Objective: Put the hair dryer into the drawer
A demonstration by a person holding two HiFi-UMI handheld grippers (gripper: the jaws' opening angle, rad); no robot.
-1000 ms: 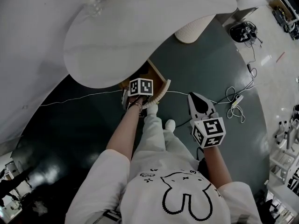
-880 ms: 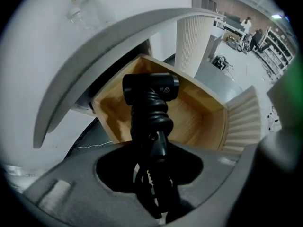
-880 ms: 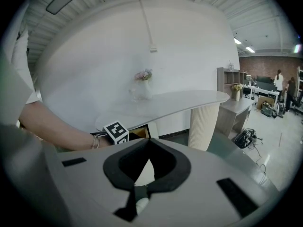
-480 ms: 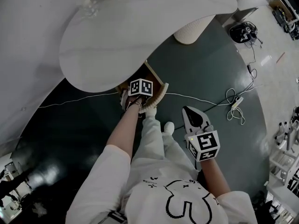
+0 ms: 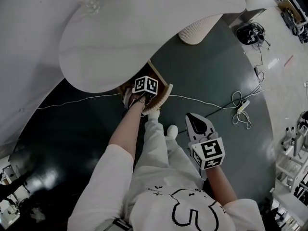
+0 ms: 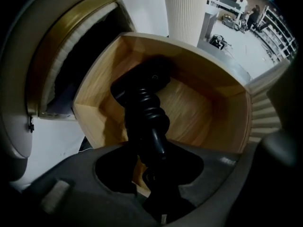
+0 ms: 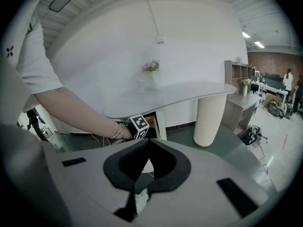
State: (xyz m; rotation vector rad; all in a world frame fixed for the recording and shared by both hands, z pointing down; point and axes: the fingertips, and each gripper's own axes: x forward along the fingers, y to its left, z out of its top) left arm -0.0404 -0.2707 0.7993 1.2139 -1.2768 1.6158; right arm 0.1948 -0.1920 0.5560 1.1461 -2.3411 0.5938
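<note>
Honey-coloured wood lines the open drawer [image 6: 203, 108], a plain box with smooth, grained walls and a bare bottom. It is pulled out from under the white rounded surface [image 5: 144, 28] near the middle of the head view. Above it hangs the hair dryer [image 6: 142, 103] — glossy black plastic, with a ribbed, bulging stretch running from the jaws toward a wider body at the far end. The left hand-held gripper [image 6: 151, 150] is clamped on its near end and points steeply down. That makes sense: held this way the dryer goes in far end first, and its bulk is already within the drawer's outline (whether it touches the bottom I cannot tell). I judge the placing nearly done, with only the setting down and letting go left.

At the lower right of the head view is the right hand-held gripper [image 7: 148, 140], well apart from the drawer. Its jaws are together with nothing between them — idle, perhaps held back to push the drawer shut afterwards. Its grey shell looks matte and hard. At the top of the left gripper view stands a white fluted pedestal [image 6: 185, 11], and the floor [image 5: 216, 76] is dark and slightly glossy.
</note>
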